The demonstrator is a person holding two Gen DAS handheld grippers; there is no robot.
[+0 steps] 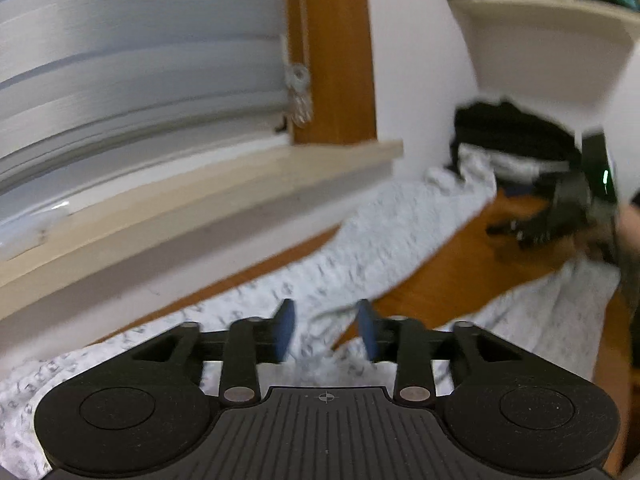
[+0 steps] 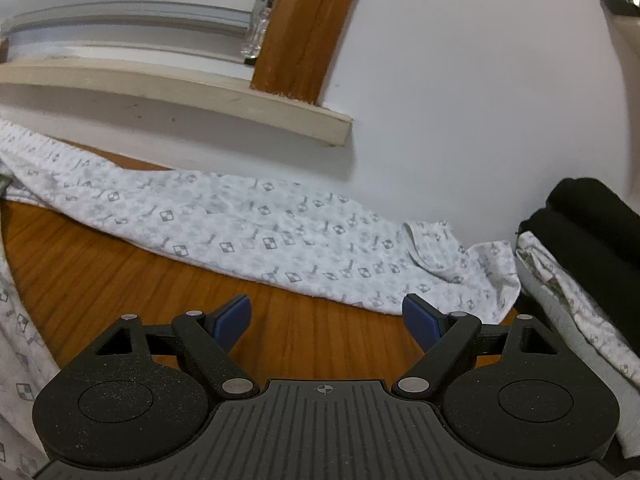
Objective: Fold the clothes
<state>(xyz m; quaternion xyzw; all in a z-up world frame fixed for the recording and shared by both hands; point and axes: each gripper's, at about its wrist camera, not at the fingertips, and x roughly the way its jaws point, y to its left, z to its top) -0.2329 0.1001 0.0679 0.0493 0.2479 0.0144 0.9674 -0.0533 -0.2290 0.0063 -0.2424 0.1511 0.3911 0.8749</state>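
Note:
A white garment with a small grey print [image 1: 400,232] lies spread along the far side of the wooden table [image 1: 460,280], against the wall. My left gripper [image 1: 326,330] hovers just over one part of it, blue pads apart, and no cloth is pinched between them. In the right wrist view the same garment [image 2: 248,232] stretches across the table [image 2: 120,264], its crumpled end at the right. My right gripper [image 2: 328,320] stands wide open over bare wood in front of the garment's near edge, holding nothing.
A stack of folded clothes sits at the right by the wall, black cloth [image 2: 592,232] on top of printed white cloth [image 2: 560,280]. A window sill [image 2: 200,100] juts out above the table's far edge, with blinds [image 1: 140,60] above. A white shelf [image 1: 540,40] hangs higher on the wall.

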